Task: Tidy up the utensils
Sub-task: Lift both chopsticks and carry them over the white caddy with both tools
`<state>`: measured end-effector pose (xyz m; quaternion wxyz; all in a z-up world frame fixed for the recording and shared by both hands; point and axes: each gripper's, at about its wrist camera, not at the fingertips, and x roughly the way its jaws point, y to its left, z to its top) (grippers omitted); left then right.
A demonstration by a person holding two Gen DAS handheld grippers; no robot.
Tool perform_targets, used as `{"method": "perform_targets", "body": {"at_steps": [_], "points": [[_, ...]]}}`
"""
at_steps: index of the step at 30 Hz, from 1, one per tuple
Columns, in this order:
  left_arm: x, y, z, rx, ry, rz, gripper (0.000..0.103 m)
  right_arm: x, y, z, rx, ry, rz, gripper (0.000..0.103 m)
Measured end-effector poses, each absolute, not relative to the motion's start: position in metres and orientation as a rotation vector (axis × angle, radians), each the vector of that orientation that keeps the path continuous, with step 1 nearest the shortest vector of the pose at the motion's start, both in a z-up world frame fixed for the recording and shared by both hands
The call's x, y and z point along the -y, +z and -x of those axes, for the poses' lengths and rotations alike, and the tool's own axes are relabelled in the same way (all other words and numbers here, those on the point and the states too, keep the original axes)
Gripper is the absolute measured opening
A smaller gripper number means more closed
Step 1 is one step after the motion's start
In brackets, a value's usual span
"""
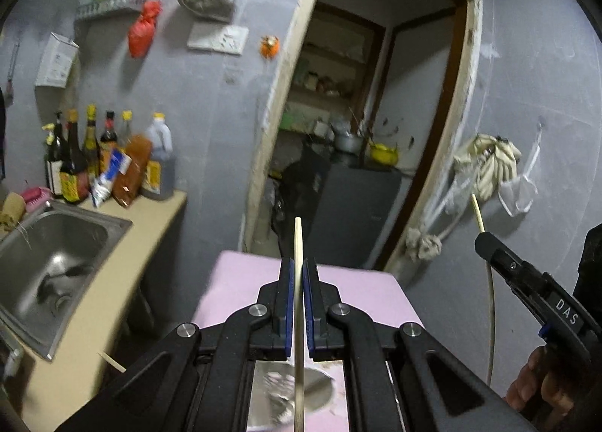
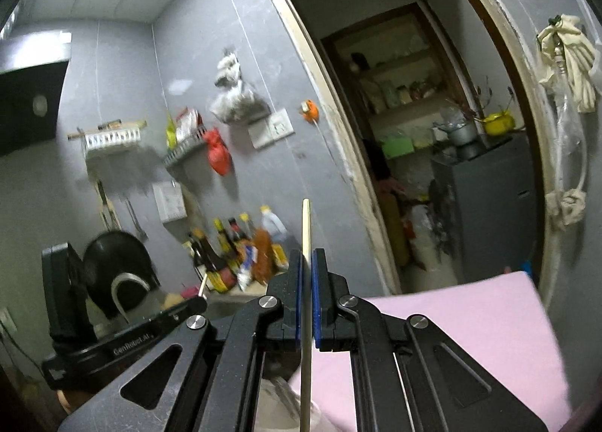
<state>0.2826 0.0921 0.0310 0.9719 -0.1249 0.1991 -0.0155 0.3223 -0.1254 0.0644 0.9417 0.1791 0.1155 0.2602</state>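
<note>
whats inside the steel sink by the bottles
The sink basin shows a drain and blurred reflections, with no utensil clearly visible in it. Its near left part runs out of frame, so anything there is unseen.

Ahead of both grippers the open doorway (image 1: 376,112) gives the widest free passage; a dark cabinet (image 1: 357,202) closes its lower part. The pink surface (image 1: 240,281) lies bare below the left gripper (image 1: 299,274). On the left, the sink (image 1: 56,247) is an open recess, while the bottles (image 1: 105,157) crowd the corner of the counter surface against the wall. On the right, the right gripper (image 1: 485,240) occupies the air beside the wall, where hanging cloths (image 1: 489,161) project.
</note>
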Motion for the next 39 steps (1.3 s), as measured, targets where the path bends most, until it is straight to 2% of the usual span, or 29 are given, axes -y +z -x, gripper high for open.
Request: {"method": "perform_targets", "body": {"at_steps": [7, 16, 27, 39], "points": [[-0.147, 0.042, -0.288, -0.319, 0.067, 0.330, 0.005, 0.081, 0.055, -0.341, -0.206, 0.557, -0.414, 0.004], [-0.189, 0.010, -0.298, -0.296, 0.150, 0.434, 0.005, 0.052, 0.015, -0.364, -0.210, 0.525, -0.415, 0.004], [-0.206, -0.032, -0.314, -0.276, 0.221, 0.510, 0.005, 0.049, -0.030, -0.382, -0.232, 0.465, -0.434, 0.004], [-0.201, -0.043, -0.322, -0.261, 0.228, 0.517, 0.005, 0.052, -0.041, -0.381, -0.197, 0.446, -0.408, 0.004]]}}
